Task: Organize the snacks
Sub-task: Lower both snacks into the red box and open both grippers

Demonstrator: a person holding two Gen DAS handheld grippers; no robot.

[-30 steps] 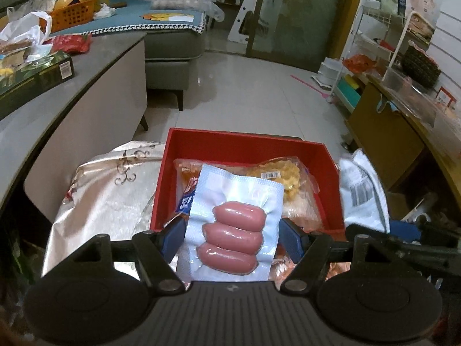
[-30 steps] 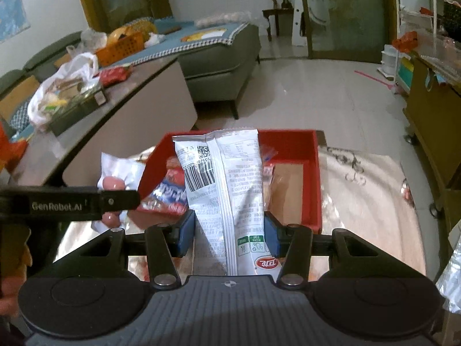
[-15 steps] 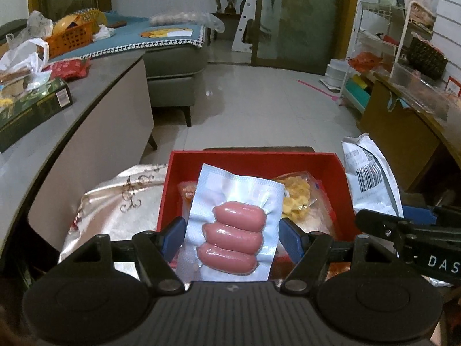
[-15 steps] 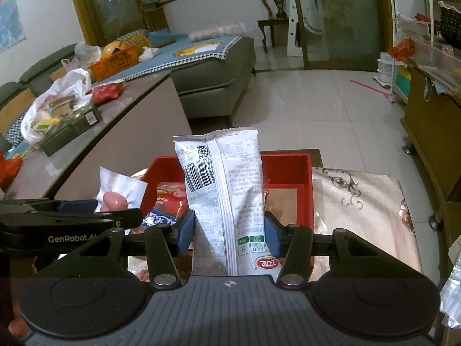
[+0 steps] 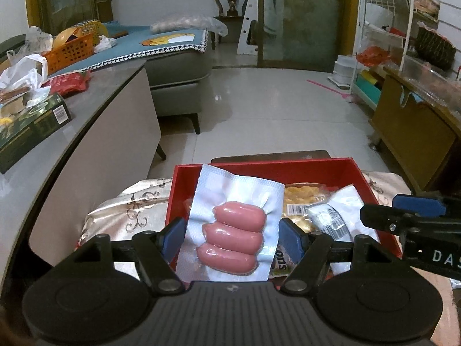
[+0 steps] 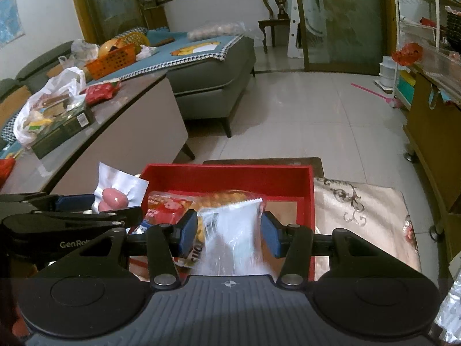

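The left gripper (image 5: 232, 238) is clamped on the sausage pack (image 5: 233, 227), its blue pads pressing the pack's two side edges. The pack hangs above the left part of the red box (image 5: 331, 164), clear of the snacks inside.

The pack is a flat vacuum pouch: light, with a slick film and a limp sealed border. The three sausages form a firm, lumpy core. Grip across that core, as here; the border alone would fold and slip.

The pack's long axis runs away from the gripper, slightly tilted, with the free top edge toward the box's far wall. The sausages lie crosswise to that axis.

The right gripper (image 6: 229, 232) is closed on a silver bag (image 6: 230, 230) over the box interior. The bag is blurred, so its orientation is uncertain; it appears to lean forward. It is probably light, crinkly and easily crushed.
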